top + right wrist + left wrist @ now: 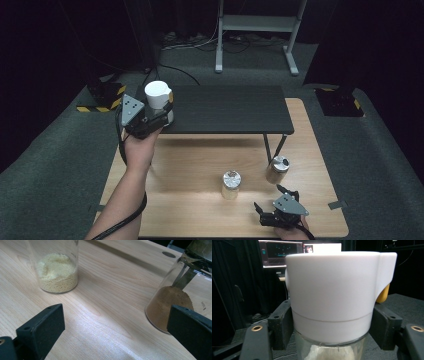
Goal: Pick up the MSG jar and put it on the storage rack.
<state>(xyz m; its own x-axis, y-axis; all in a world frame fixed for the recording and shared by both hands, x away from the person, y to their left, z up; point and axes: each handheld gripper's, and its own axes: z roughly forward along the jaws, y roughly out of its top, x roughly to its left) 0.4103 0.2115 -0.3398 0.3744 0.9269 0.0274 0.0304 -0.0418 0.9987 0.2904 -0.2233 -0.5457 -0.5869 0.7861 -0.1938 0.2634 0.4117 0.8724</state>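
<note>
A glass jar with a tall white lid stands at the left end of a dark raised shelf. My left gripper is shut on it. In the left gripper view the two black pads press the lower rim of the white lid, with glass and pale contents below. My right gripper rests low at the table's front right, open, with bare wood between its jaws. A jar of yellow grains and a jar of brown powder stand just beyond it.
The shelf sits on thin legs over the back of the wooden table. A white metal stand and cables lie on the floor behind. Yellow-black striped bases flank the table. A lit monitor is far off.
</note>
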